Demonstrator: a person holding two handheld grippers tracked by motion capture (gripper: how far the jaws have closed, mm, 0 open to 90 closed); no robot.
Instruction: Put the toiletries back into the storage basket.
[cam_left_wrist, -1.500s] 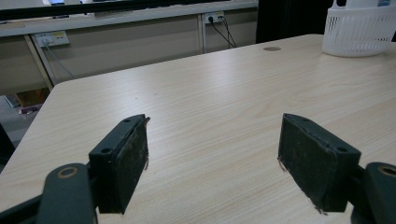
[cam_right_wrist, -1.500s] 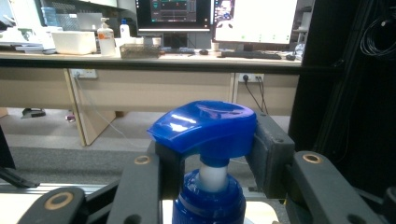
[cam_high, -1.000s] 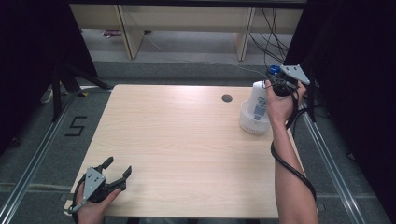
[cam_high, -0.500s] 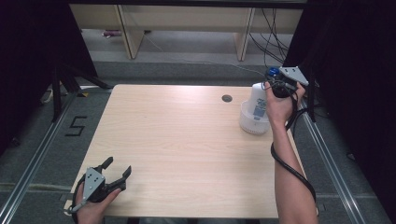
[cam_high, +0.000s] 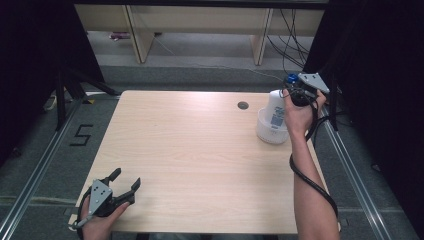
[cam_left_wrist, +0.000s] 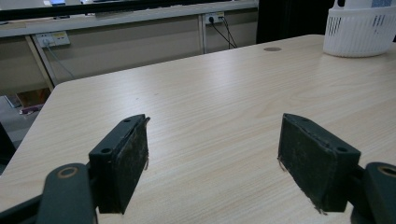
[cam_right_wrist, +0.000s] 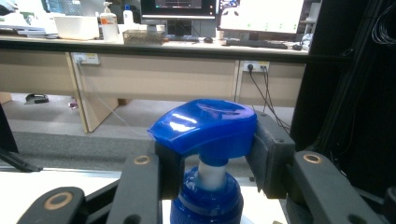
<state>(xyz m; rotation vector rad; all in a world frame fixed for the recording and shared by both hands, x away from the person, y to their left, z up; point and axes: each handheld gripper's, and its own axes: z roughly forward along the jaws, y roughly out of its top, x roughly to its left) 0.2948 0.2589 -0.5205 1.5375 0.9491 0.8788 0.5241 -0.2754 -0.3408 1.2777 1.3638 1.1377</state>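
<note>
Resting at the near left corner of the table (cam_high: 200, 165), the left gripper (cam_high: 121, 186) has its jaws spread wide with nothing between them; in the left gripper view only bare wood lies between its pads (cam_left_wrist: 128, 163). It sits well apart from the work, diagonally across the tabletop. At the far right edge stands the white basket (cam_high: 270, 131), and upright in it a white pump bottle (cam_high: 276, 111) with its long axis vertical. The right gripper (cam_high: 291, 91) is the one on the job: it comes at the bottle's top from the right, and its jaws are clamped on the blue pump head (cam_right_wrist: 205, 125), one pad at each side. Judging from this hold, the next move turns on that upright axis: straight up to clear the basket wall. A blue-and-white label shows on the bottle, its print too small to read. On the floor left of the table a taped "5" (cam_high: 80, 135) is legible.
</note>
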